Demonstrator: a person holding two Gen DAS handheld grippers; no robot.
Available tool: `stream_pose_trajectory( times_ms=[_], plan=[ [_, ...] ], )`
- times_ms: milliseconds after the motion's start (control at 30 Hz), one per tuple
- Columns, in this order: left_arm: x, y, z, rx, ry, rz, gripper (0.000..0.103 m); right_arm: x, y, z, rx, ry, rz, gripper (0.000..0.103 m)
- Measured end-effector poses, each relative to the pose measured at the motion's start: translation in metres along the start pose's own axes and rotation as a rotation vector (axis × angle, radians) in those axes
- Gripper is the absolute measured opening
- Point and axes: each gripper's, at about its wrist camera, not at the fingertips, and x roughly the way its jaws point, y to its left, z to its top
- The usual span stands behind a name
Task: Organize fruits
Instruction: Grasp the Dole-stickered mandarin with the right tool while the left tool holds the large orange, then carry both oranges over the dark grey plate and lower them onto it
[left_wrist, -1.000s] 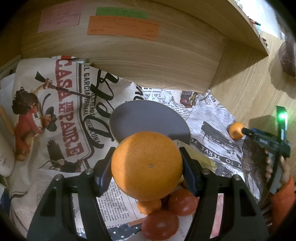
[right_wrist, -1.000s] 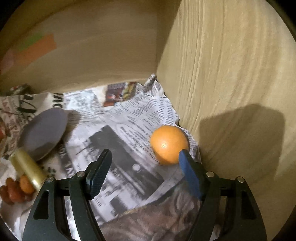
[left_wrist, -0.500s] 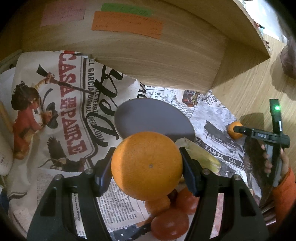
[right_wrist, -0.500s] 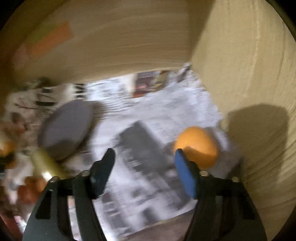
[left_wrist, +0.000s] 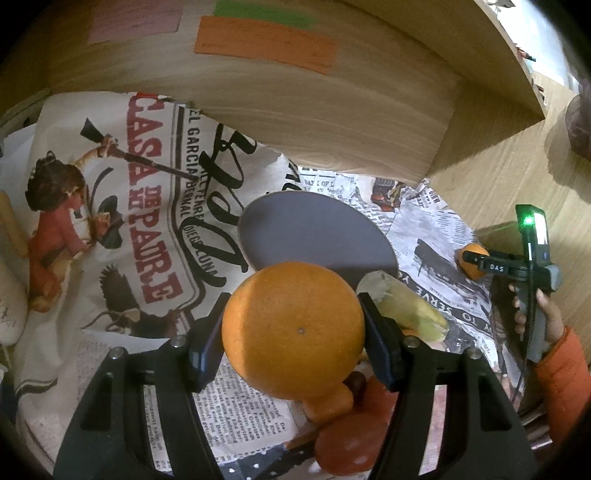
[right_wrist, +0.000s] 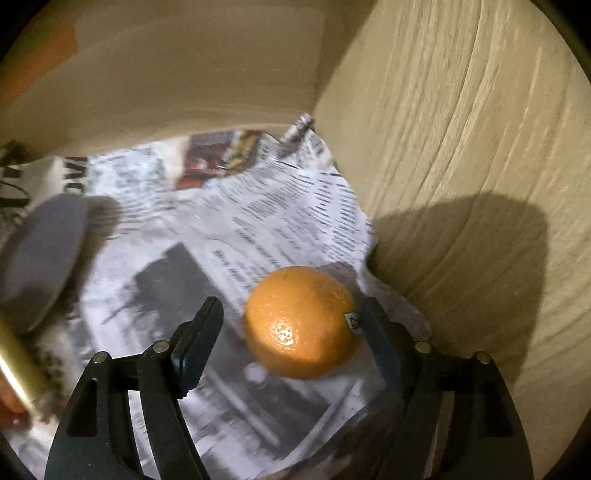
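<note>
A wooden shelf unit (left_wrist: 303, 122) backs the scene, with pink, green and orange paper notes (left_wrist: 264, 42) stuck on its face. At its foot lies a spread of newspaper (left_wrist: 110, 229) with a large red-lettered illustrated page and, further along towards the side panel, finer black-and-white print (right_wrist: 280, 206). A round grey plate (left_wrist: 314, 236) sits on the newspaper just in front of the shelf unit, bare on its visible surface.

The left gripper (left_wrist: 293, 332) pinches a large orange (left_wrist: 293, 328) between its two dark pads, one pressed on each side, holding it above the near edge of the plate. Below the large orange, on the side away from the shelf unit, a cluster of small reddish and orange fruits (left_wrist: 343, 446) lies on the paper. A yellow-green object in clear wrap (left_wrist: 406, 310) rests just beside the plate's near rim.

The right gripper (right_wrist: 291, 332) is spread, its fingers straddling a smaller orange (right_wrist: 301, 321) that sits on the newspaper close to the shelf unit's side panel (right_wrist: 461, 184). Its right finger is against the fruit beside a small sticker (right_wrist: 352, 319); the left finger stands clear with a gap. In the left wrist view the same gripper (left_wrist: 469, 260) and the hand (left_wrist: 543, 317) holding it appear at the paper's far edge.
</note>
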Motion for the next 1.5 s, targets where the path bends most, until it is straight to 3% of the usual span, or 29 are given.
stream_pose_trajectory(
  times_ms=[133,200,300,533,833,1067,1300,1500],
  plan=[
    [-0.001,0.001,0.0,-0.001,-0.003,0.008,0.066,0.011,0.004,0.001,-0.038,0.031,-0.026,0.077],
    [0.0,0.001,0.001,0.0,-0.005,0.01,0.066,0.02,0.003,0.0,-0.043,0.056,-0.027,0.069],
    [0.001,0.0,0.003,0.003,-0.003,0.011,0.066,0.024,-0.001,-0.001,-0.024,0.058,-0.007,0.067],
    [0.002,-0.004,0.015,0.022,-0.01,0.02,0.066,0.006,0.005,-0.004,0.0,0.019,0.105,0.066],
    [0.002,-0.012,0.05,0.064,-0.034,0.034,0.066,-0.055,0.048,0.012,-0.081,-0.132,0.265,0.066],
    [0.007,-0.021,0.072,0.088,-0.048,0.043,0.066,-0.077,0.087,0.03,-0.145,-0.204,0.384,0.066],
    [0.026,-0.024,0.091,0.115,-0.032,0.07,0.066,-0.066,0.122,0.043,-0.205,-0.204,0.456,0.067],
    [0.057,-0.02,0.103,0.116,0.027,0.067,0.066,-0.043,0.15,0.053,-0.267,-0.158,0.475,0.067]
  ],
)
